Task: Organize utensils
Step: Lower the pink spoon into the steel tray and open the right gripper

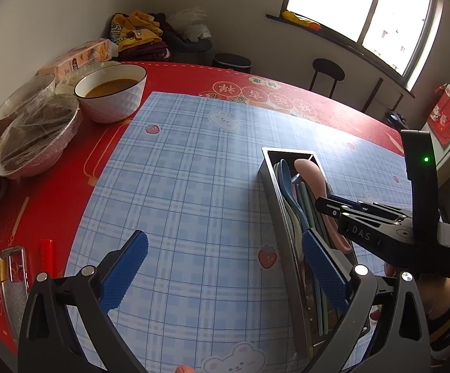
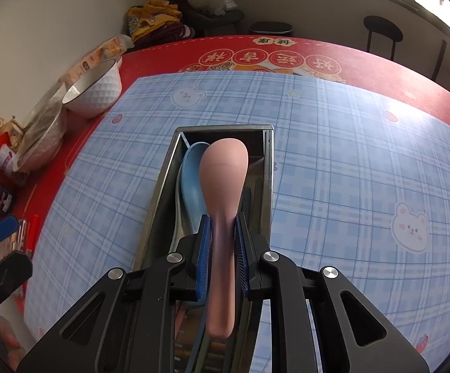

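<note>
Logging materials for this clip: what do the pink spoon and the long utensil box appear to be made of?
Pink spoon: probably plastic or a wheat-straw composite, matte, with fine dark speckles and no glare. Utensil box: looks like metal, likely stainless steel, with thin grey walls, sharp folded corners and a dull brushed sheen reflecting the spoons inside.

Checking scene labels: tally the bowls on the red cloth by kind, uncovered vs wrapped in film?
Uncovered white bowl, holding brownish liquid: 1
Film-wrapped bowls: 2
Total: 3
</note>
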A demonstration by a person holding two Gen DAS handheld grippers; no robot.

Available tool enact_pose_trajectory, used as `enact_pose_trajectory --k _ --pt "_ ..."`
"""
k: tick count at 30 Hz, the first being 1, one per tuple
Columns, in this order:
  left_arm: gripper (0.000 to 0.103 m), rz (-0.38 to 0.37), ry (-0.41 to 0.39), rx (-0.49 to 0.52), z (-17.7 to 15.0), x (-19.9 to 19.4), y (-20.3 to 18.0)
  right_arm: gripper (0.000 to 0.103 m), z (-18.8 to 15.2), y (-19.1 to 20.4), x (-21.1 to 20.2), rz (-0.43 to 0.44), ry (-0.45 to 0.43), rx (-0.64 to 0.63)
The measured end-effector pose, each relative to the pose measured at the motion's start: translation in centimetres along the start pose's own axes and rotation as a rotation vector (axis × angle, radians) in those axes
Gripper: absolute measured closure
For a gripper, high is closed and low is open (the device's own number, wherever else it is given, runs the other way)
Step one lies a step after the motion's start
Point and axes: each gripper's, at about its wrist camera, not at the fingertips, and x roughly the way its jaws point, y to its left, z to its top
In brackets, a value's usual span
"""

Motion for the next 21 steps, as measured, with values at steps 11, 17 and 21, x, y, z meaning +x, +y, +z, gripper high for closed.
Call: enact_pose_trajectory --k 11,17,21 --pt "0.006 0.023 0.004 -0.005 0.2 -0.1 0.1 0.086 0.4 -0.4 0.7 -0.007 0.021 0.040" --pt "0.006 0.059 0.022 -0.013 0.3 -0.3 0.1 0.085 0.6 -0.7 0.4 0.000 0.013 0.047" --pt "0.006 0.063 0.014 -0.011 0.4 -1.0 -0.2 0.085 0.7 -0.9 -0.4 0.018 0.004 0.055"
